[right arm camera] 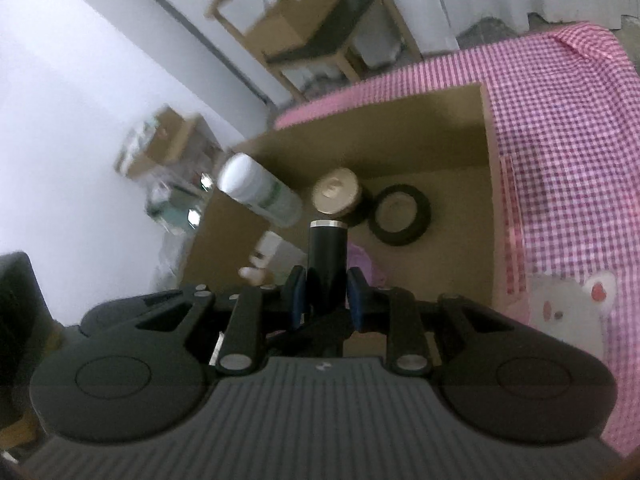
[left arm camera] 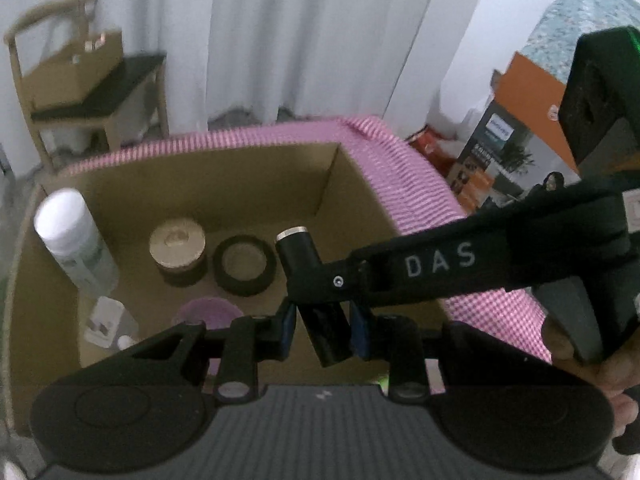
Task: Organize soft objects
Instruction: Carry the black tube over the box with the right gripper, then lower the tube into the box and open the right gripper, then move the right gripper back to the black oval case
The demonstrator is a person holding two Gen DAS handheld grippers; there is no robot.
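1. Overhead, the left gripper (left arm camera: 324,332) had its jaws drawn narrow on the lower end of a black cylinder (left arm camera: 298,252) with a silver end cap.
2. The right gripper (right arm camera: 326,296) reached in from the side, its jaws nearly shut around the same cylinder higher up, so the object was held by both tools at once.
3. The cylinder hung in the air above the open cardboard box (left arm camera: 240,184), tilted, and touched neither the box floor nor any of the contents.
4. Four things sat inside the box: a white canister (left arm camera: 72,236) leaning at the left wall, a round jar with a tan lid (left arm camera: 178,244), a black ring (left arm camera: 244,264) just beside the jar, and a pale purple item (left arm camera: 208,312) near the front.
5. The purple item was blurred and partly hidden by the gripper, so it could only be guessed to be one of the soft objects.
6. The box rested on a pink checked cloth (left arm camera: 408,184), whose visible part showed nothing loose waiting to be sorted.
7. Judged from this layout, the sorting was partly done: several things were already boxed, while the cylinder had yet to be set down or released.
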